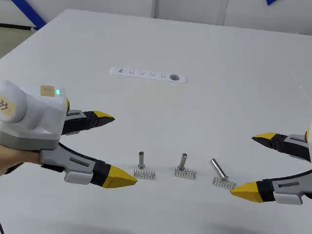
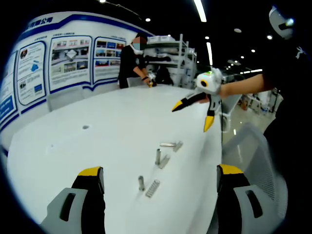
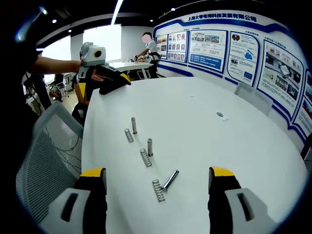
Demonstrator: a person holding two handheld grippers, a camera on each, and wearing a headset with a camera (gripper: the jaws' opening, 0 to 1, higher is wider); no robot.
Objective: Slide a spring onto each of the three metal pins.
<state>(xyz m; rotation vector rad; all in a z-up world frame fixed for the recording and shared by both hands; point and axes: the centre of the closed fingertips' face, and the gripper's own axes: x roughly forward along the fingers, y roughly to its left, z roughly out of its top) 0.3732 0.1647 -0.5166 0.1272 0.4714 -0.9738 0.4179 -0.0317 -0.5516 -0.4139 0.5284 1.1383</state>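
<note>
Now 3 pins [image 1: 183, 160], 3 springs [image 1: 185, 173] on table [image 1: 204, 44].

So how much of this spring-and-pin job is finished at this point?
Nothing looks done yet. The left spring, middle spring and right spring all lie loose on the table beside the pins. The left pin and middle pin stand upright; the right pin lies on its side. Nothing is in hand: the left gripper and right gripper are open and empty. All three springs are left to slide on.

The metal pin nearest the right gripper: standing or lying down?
Lying down. The short silver metal pin lies flat on the white table; the left pin and middle pin stand upright.
</note>
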